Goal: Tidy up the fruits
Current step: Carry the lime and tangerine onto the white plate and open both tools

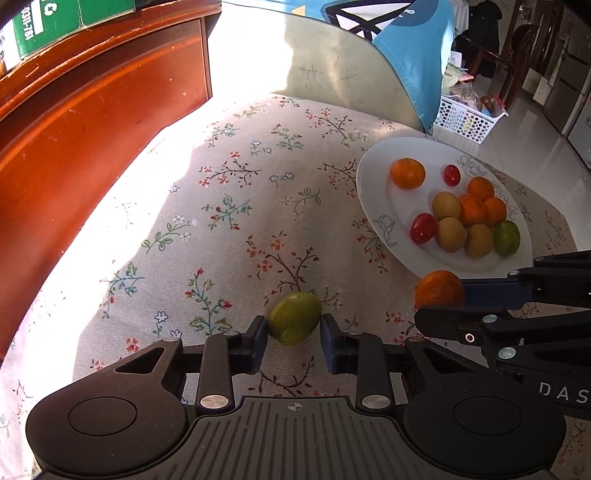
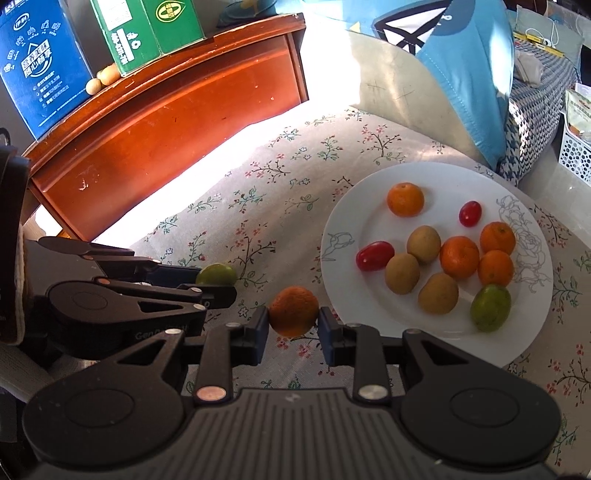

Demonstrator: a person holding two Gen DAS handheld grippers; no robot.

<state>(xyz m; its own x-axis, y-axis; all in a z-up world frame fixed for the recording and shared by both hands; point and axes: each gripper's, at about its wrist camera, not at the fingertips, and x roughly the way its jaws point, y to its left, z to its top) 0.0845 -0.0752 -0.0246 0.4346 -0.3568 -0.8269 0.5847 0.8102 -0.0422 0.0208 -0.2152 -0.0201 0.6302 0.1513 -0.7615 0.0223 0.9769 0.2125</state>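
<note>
A: Fruit first. Where's the green one?

B: Green fruit (image 1: 294, 323) is between my left tongs (image 1: 293, 334), both pads touching it, clamped. It's over the floral cloth (image 1: 229, 206); can't tell if it's lifted or resting.

A: Right side?

B: Right tongs (image 2: 293, 325) are gripping a mandarin (image 2: 293, 311), pads on both sides, just beside the near-left rim of the plate (image 2: 340, 273). In my left view that same mandarin sits at the plate's near edge.

A: Plate contents?

B: White plate with line-drawn flowers, on the worktop to my right. I see four mandarins: one alone at the far side (image 2: 405, 199), three bunched (image 2: 459, 257). Three brownish fruits (image 2: 402, 273) touching each other, two cherry tomatoes (image 2: 374, 255) apart, one green fruit (image 2: 490, 307) at the near right rim.

A: Surroundings?

B: Red-brown wooden cabinet (image 2: 177, 122) on the left, with green cartons (image 2: 147, 33) and a blue box (image 2: 37, 66) on top. Blue fabric (image 2: 465, 74) behind the plate, white basket (image 1: 465, 118) on the floor beyond.
</note>
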